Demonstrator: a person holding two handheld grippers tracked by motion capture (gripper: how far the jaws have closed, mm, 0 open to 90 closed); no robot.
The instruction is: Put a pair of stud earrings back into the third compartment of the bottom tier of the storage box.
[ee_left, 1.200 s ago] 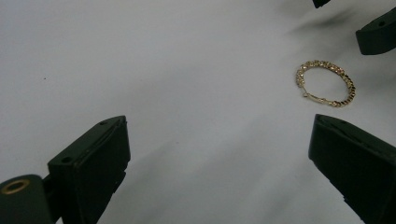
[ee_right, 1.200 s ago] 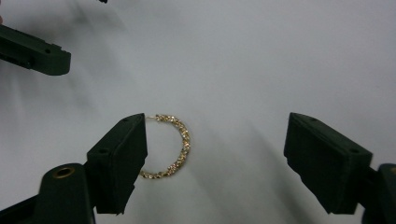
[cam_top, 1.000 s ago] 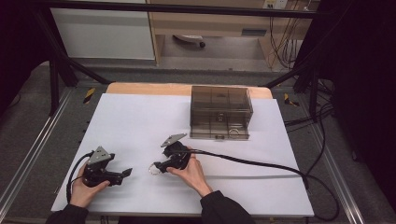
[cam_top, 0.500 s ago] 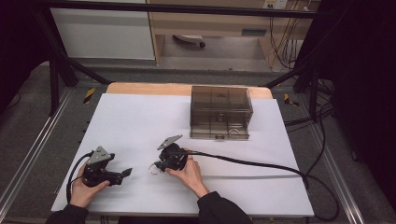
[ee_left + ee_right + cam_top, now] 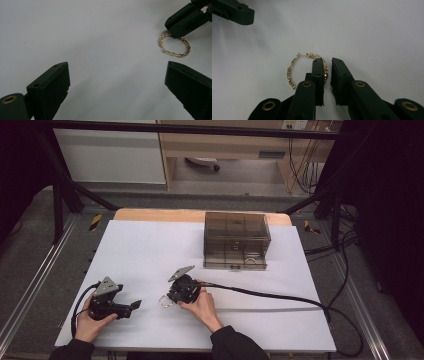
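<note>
Closing on the gold hoop earring (image 5: 294, 71), right gripper (image 5: 327, 61) nips its rim; left gripper (image 5: 117, 75) gapes empty.

Even overhead light falls on the white worktop (image 5: 150, 250), bright against dark, dim surroundings. Shadows are soft. Both gripper views look greyish, with near jaws slightly blurred.
</note>
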